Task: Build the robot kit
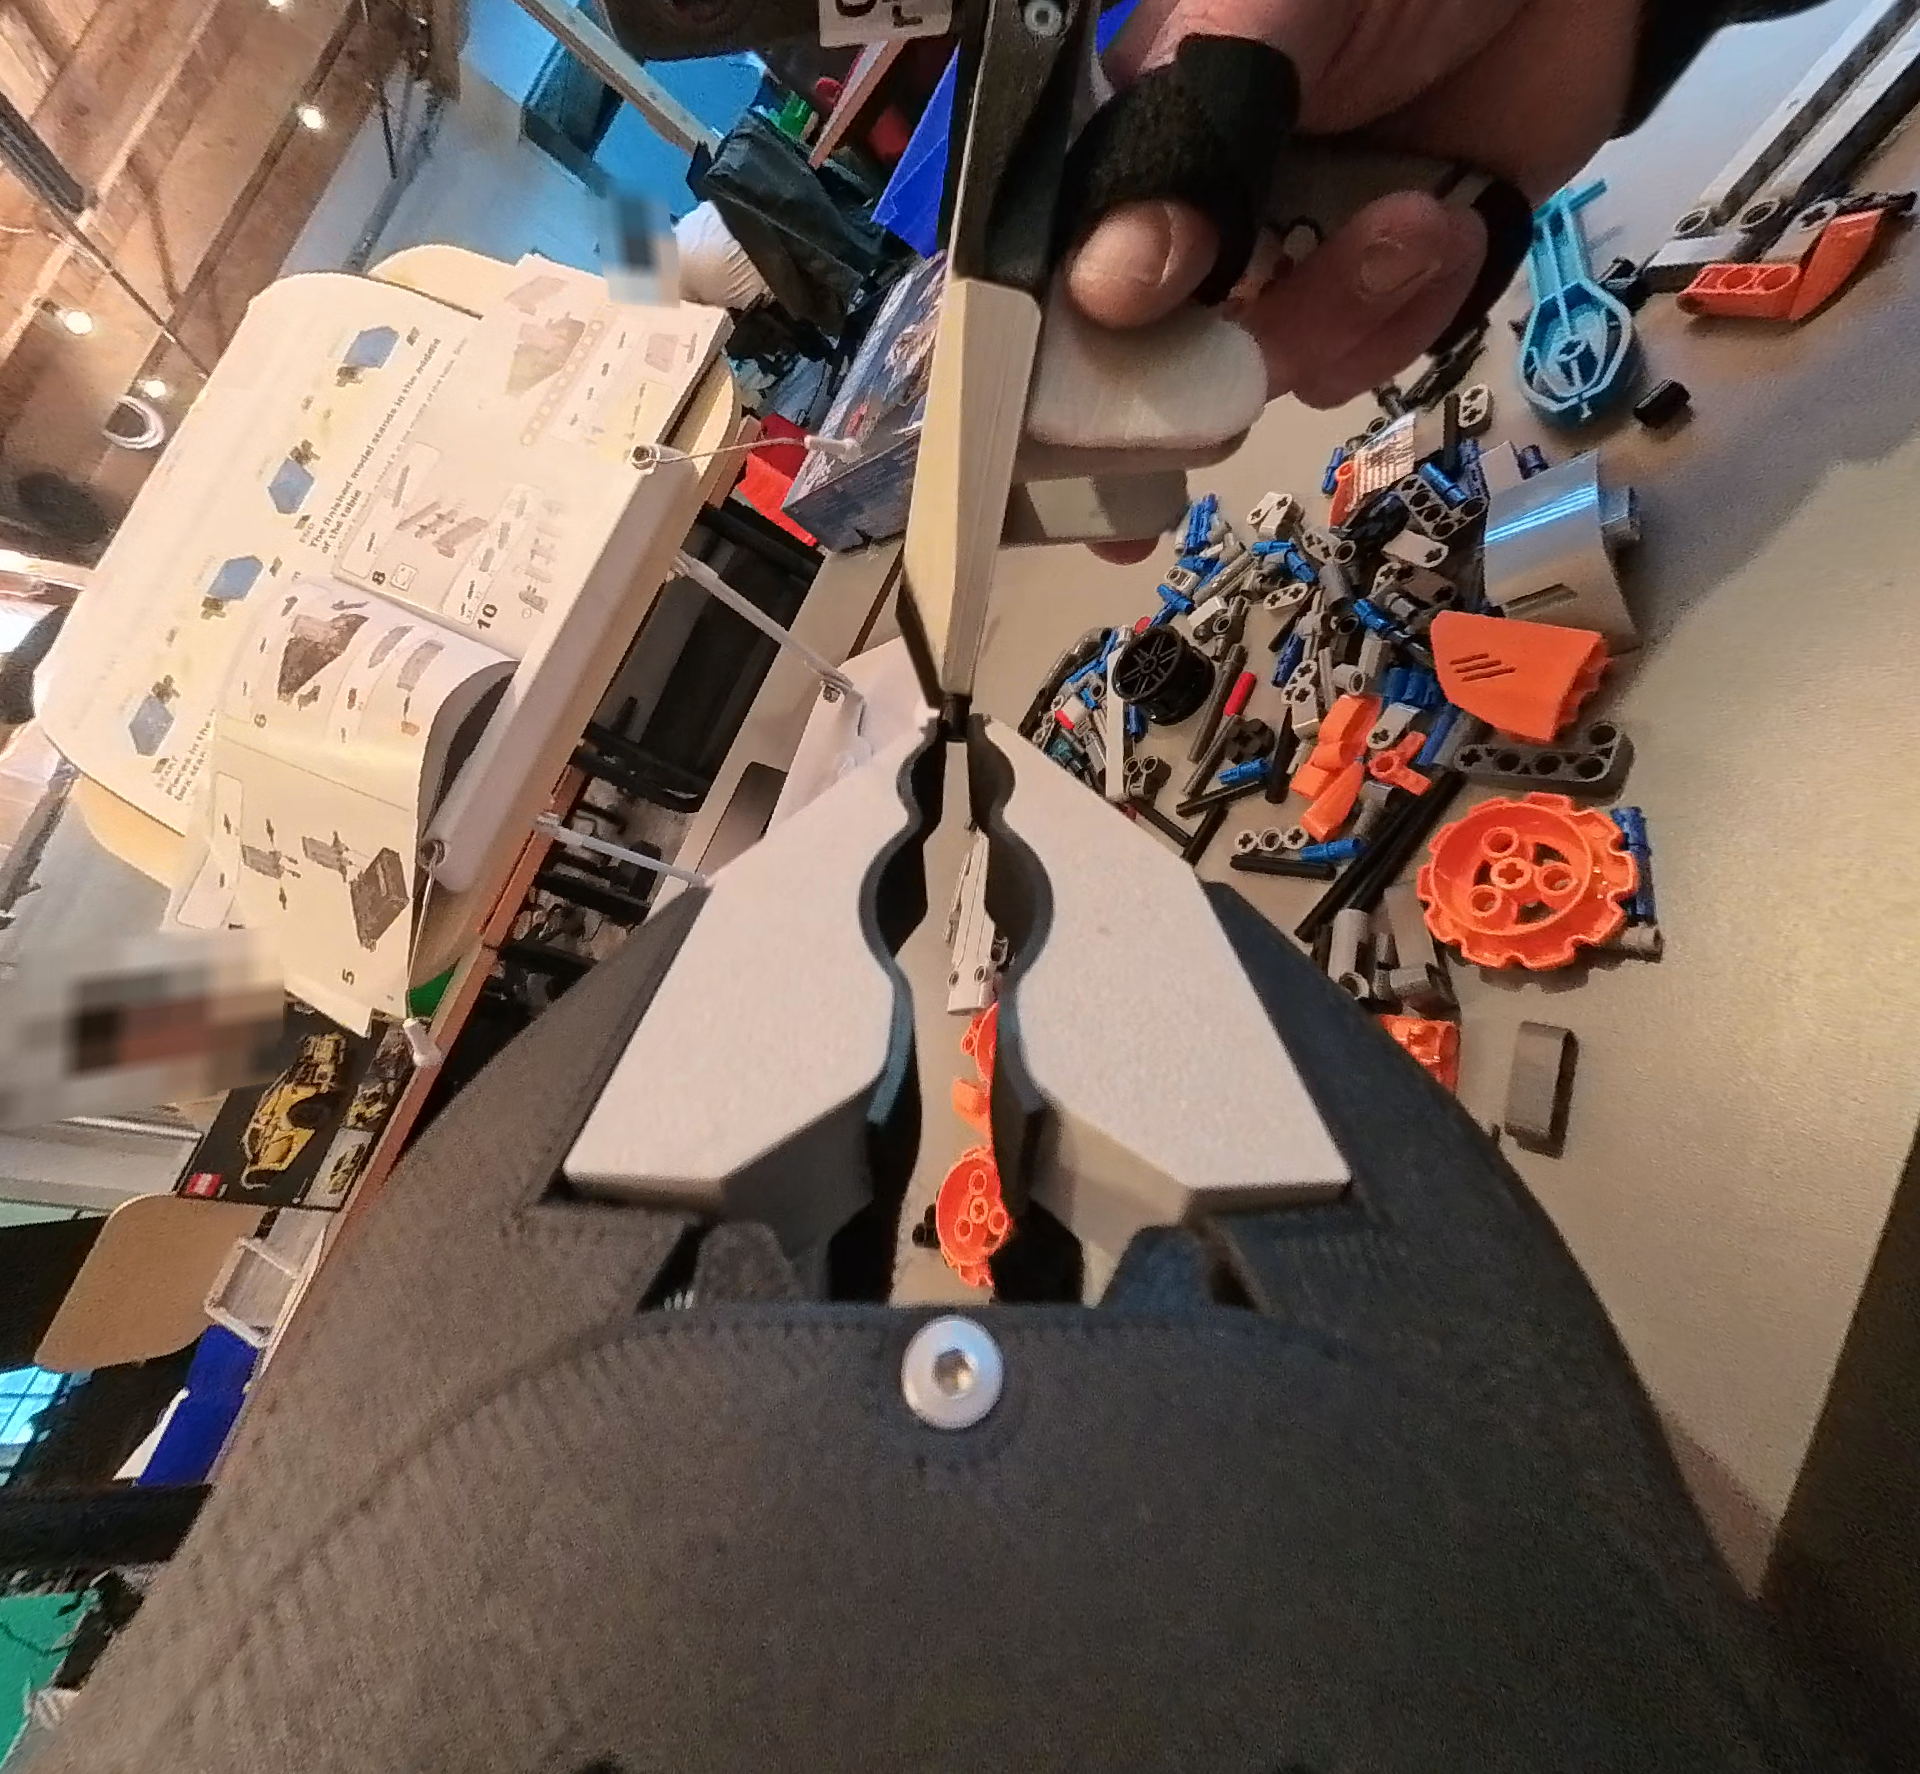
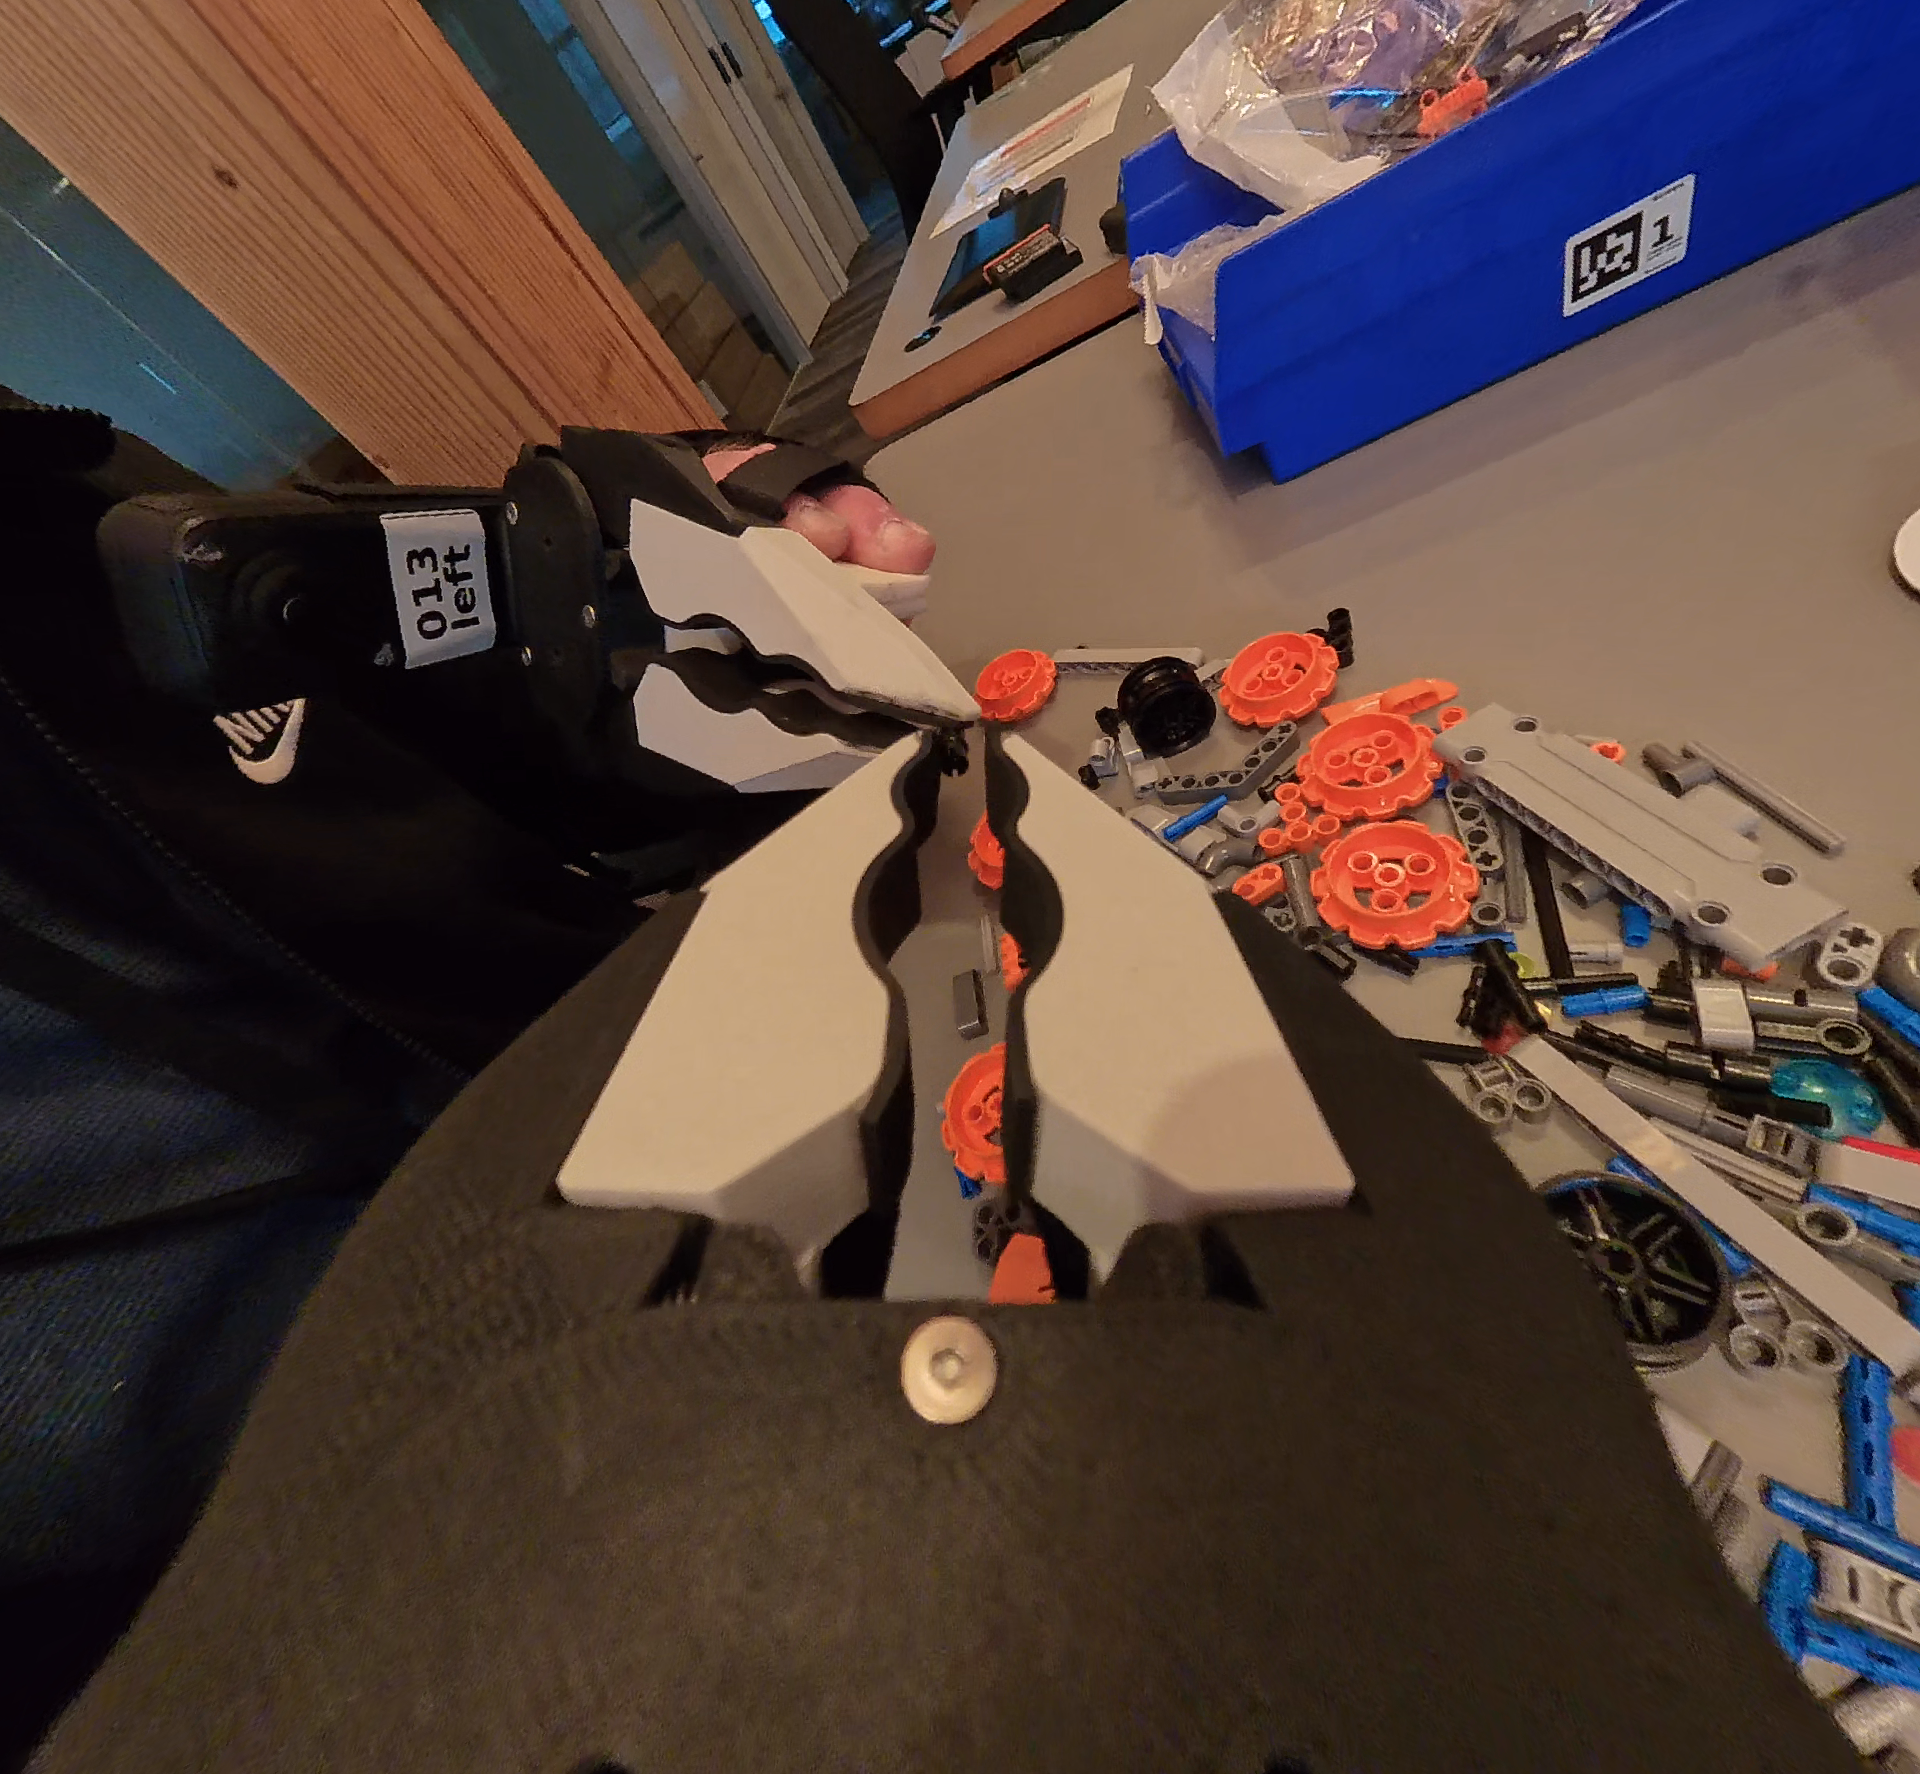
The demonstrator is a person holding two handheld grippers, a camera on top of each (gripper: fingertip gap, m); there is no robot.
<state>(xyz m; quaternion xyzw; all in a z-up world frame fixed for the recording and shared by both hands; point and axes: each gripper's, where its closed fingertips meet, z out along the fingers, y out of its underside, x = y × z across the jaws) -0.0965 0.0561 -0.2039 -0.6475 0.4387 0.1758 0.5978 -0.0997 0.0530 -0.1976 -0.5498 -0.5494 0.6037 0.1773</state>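
The left gripper (image 1: 954, 727) and right gripper (image 2: 961, 750) are meeting tip to tip above the grey table (image 2: 1403, 519), both nearly closed, pinching one small black pin (image 2: 952, 750) between them, left of the loose building-toy parts (image 2: 1455, 893).

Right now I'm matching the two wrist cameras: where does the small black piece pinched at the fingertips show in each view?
Left wrist view: small black piece just above centre, where the left gripper meets the right gripper coming down from the top.
Right wrist view: just above centre, at the right gripper, with the left gripper entering from the left.
Shared landmark: the pile of building parts, right of the piece in both.
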